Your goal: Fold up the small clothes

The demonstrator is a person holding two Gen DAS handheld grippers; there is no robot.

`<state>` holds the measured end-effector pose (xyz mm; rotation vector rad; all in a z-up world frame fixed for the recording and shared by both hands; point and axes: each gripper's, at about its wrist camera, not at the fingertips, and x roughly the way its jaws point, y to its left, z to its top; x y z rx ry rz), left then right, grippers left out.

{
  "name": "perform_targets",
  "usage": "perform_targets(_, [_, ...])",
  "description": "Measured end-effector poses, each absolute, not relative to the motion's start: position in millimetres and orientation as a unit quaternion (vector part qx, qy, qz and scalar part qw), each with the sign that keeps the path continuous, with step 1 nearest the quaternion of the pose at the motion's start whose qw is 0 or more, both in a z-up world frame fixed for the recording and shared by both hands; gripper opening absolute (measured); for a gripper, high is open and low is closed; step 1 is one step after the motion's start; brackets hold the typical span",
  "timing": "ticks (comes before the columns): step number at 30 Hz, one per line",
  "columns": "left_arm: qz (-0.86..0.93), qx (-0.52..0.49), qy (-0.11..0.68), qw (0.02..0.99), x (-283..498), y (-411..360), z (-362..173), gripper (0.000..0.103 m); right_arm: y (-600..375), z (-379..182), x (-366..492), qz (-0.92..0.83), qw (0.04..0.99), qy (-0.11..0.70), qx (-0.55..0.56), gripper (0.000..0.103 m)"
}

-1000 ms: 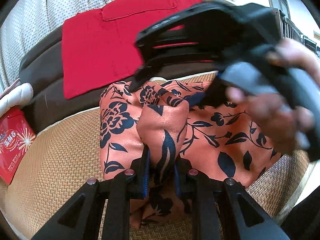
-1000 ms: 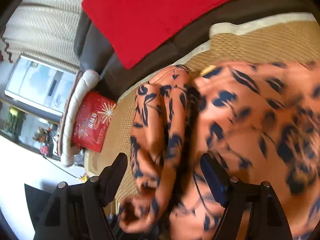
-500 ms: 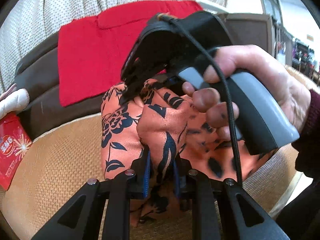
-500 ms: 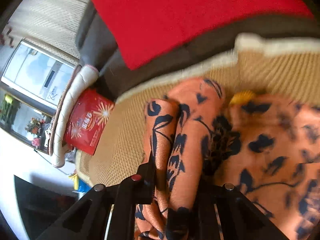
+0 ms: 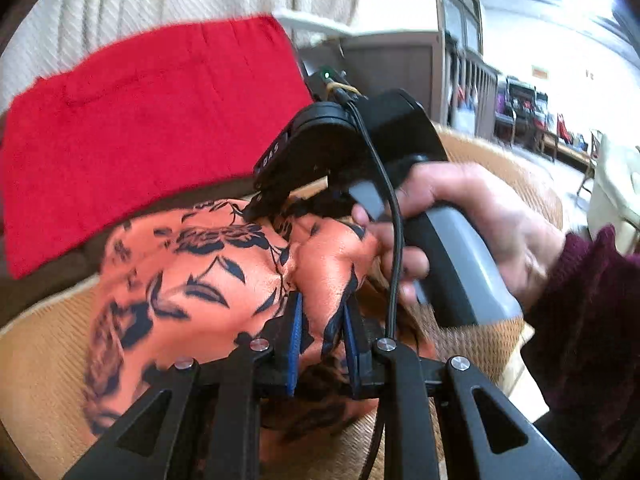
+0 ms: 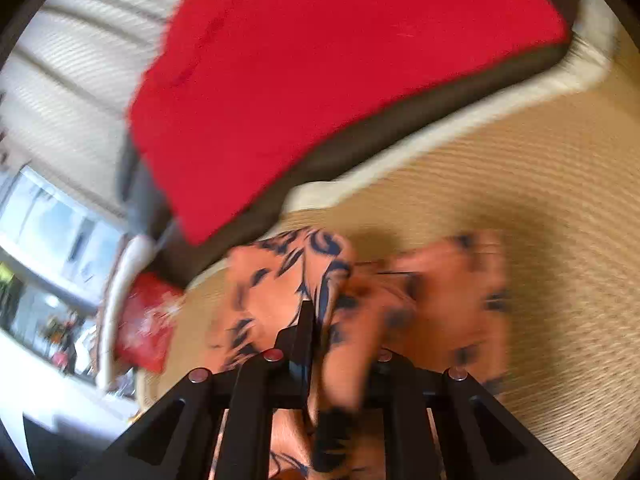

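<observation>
The small orange garment with a dark blue flower print (image 5: 192, 280) lies bunched on the woven seat mat (image 5: 40, 360). My left gripper (image 5: 322, 312) is shut on a raised fold of it, and cloth fills the gap between the blue pads. Just beyond, a hand (image 5: 480, 220) holds my right gripper (image 5: 280, 204), whose tips press into the cloth's far edge. In the blurred right wrist view, the right gripper (image 6: 332, 320) is shut on a fold of the garment (image 6: 272, 280). Cloth hides its right finger.
A red cloth (image 5: 140, 128) drapes over the dark sofa back behind the mat (image 6: 540, 200). A red packet (image 6: 146, 324) lies at the seat's left end. A dark red sleeve (image 5: 580, 320) fills the right side. Furniture stands in the room beyond.
The right gripper went from open around a fold to shut on it. Both grippers then swung sideways with the cloth, which is now bunched instead of spread out.
</observation>
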<state>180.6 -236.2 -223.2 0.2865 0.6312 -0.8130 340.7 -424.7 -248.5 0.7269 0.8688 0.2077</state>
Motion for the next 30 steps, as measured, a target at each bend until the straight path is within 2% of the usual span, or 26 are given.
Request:
perform_targets(3, [-0.426, 0.123, 0.338, 0.830, 183, -231, -224, 0.027, -439, -269, 346, 0.099, 0.826, 0.418, 0.364, 0.014])
perform_targets(5, [-0.459, 0.107, 0.339, 0.814, 187, -216, -212, 0.046, -441, -270, 346, 0.107, 0.821, 0.420, 0.371, 0.017])
perform_targets(7, [-0.470, 0.084, 0.305, 0.824, 188, -194, -189, 0.074, -444, -263, 342, 0.113, 0.820, 0.422, 0.370, 0.017])
perform_targets(9, [-0.457, 0.059, 0.275, 0.844, 193, -174, -168, 0.083, -452, -253, 334, 0.113, 0.819, 0.418, 0.376, 0.018])
perform_targets(13, [-0.386, 0.029, 0.265, 0.883, 225, -128, -157, 0.083, -445, -226, 315, 0.082, 0.847, 0.389, 0.351, 0.020])
perform_targets(18, [-0.279, 0.024, 0.320, 0.905, 274, -91, -189, 0.083, -397, -200, 316, 0.112, 0.865, 0.375, 0.313, 0.020])
perform_targets(30, [-0.280, 0.092, 0.379, 0.877, 277, -138, -239, 0.081, -337, -212, 364, 0.120, 0.857, 0.410, 0.287, 0.020])
